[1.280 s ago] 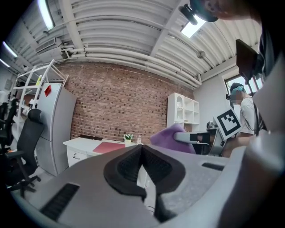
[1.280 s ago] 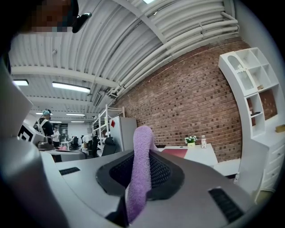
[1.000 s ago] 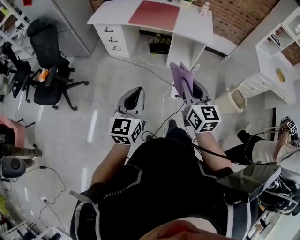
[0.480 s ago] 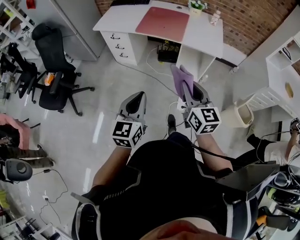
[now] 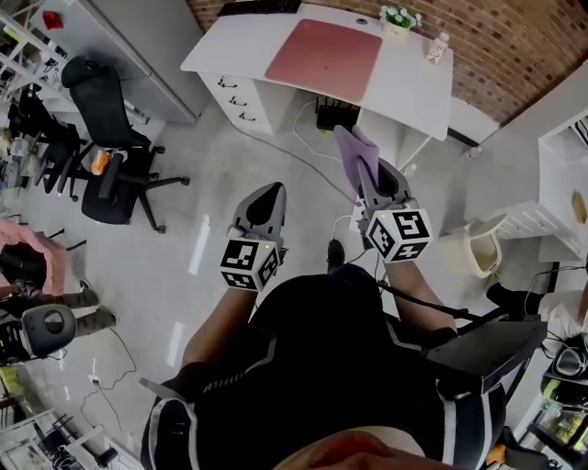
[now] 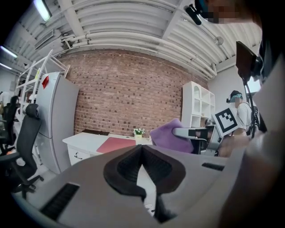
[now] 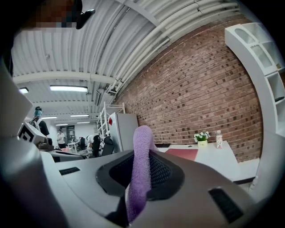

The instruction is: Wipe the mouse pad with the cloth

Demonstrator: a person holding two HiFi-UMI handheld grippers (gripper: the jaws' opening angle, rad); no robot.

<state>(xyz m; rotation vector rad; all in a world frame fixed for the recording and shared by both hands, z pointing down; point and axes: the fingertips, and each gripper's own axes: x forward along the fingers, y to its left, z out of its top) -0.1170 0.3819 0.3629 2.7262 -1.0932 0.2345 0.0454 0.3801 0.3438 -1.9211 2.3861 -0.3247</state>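
Held out side by side above a pale floor, short of a white desk set against a brick wall.

Right gripper: clamped on a purple cloth. Pinched flat between the two jaws, with a soft rounded fold sticking up past their tips. Seen plainly in the right gripper view as a narrow upright strip filling the gap between the dark pads.

Left gripper: jaws brought together tip to tip, nothing between them. Level with the right one and just beside it, not touching.

Mouse pad: pinkish red, lying flat on the middle of the desk top, with its near side close to the front edge. Well apart from the cloth — no contact between the two.

At the back edge of the desk, just past the pad's far right corner: a small potted plant with white flowers. Further right along the same edge, a little bottle. Under the left end of the desk, a block of drawers.

On the floor: a black office chair off to the left, a pale waste bin to the right, and loose cables trailing out from under the desk.
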